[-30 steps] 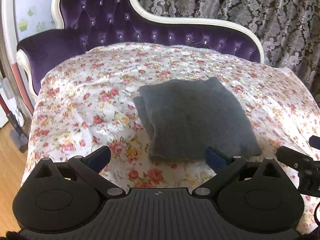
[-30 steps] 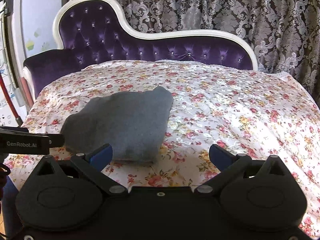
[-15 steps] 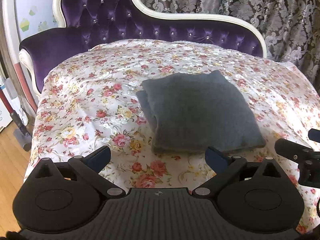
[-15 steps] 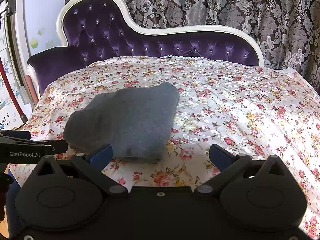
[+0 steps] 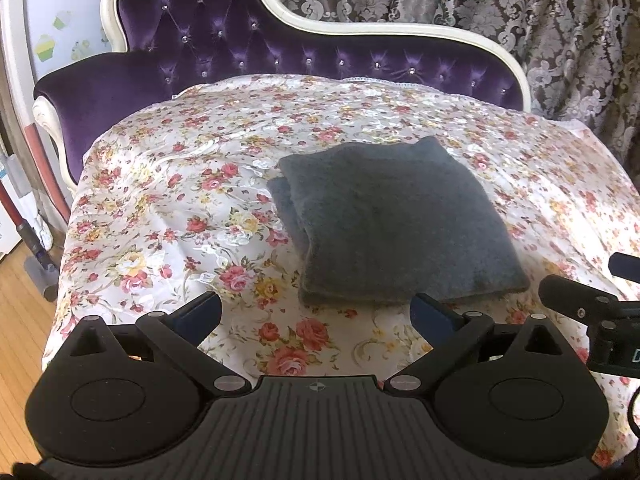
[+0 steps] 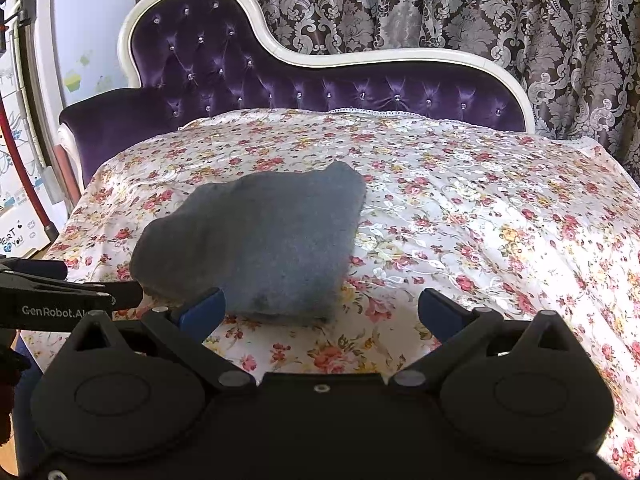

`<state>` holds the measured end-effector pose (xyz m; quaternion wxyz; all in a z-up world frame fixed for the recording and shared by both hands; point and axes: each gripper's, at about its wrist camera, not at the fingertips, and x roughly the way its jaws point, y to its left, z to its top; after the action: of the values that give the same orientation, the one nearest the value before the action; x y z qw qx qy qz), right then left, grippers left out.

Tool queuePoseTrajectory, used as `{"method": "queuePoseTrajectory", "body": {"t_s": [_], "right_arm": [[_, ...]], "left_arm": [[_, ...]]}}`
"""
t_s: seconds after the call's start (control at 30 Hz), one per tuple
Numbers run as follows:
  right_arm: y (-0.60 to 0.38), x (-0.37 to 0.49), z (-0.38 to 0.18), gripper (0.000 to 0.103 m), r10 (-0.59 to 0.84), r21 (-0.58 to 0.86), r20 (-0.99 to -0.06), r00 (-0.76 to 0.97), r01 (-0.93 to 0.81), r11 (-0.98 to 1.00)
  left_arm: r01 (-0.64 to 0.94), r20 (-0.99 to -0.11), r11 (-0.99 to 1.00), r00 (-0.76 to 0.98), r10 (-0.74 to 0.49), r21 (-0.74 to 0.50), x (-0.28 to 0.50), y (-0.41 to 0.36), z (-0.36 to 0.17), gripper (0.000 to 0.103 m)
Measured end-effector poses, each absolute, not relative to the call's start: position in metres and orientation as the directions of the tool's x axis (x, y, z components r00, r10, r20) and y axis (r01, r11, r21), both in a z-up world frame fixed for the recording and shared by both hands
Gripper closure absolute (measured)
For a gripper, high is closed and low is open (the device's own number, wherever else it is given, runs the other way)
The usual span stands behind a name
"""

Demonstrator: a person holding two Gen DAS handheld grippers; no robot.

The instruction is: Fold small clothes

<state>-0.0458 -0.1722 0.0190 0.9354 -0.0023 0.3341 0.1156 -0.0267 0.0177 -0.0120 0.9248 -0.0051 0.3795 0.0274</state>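
A folded grey fleece garment [image 5: 400, 220] lies flat on the floral sheet [image 5: 180, 208] of the chaise. It also shows in the right wrist view [image 6: 260, 244], left of centre. My left gripper [image 5: 316, 314] is open and empty, held just short of the garment's near edge. My right gripper [image 6: 322, 310] is open and empty, just before the garment's near right corner. The right gripper's body shows at the right edge of the left wrist view [image 5: 592, 312]. The left gripper's body shows at the left edge of the right wrist view [image 6: 60, 300].
The purple tufted backrest [image 5: 280, 52] with a white frame runs along the far side. Patterned curtains [image 6: 480, 8] hang behind. A vacuum [image 5: 32, 240] and wooden floor [image 5: 20, 340] lie left of the chaise. Bare floral sheet [image 6: 500, 220] lies right of the garment.
Both grippers have drawn back and up from the garment, which now sits farther from the fingers. The garment lies still, and both grippers stay open.
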Motion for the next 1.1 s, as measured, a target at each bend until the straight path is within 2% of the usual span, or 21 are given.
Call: {"method": "queuePoseTrajectory", "body": {"t_s": [1.1], "right_arm": [[-0.1712, -0.0447, 0.0122, 0.001, 0.232, 0.085, -0.634, 0.737, -0.232, 0.969]], "left_arm": [[-0.054, -0.719, 0.998, 0.693, 0.050, 0.018, -0.0277, 0.0120, -0.0195, 0.001]]}}
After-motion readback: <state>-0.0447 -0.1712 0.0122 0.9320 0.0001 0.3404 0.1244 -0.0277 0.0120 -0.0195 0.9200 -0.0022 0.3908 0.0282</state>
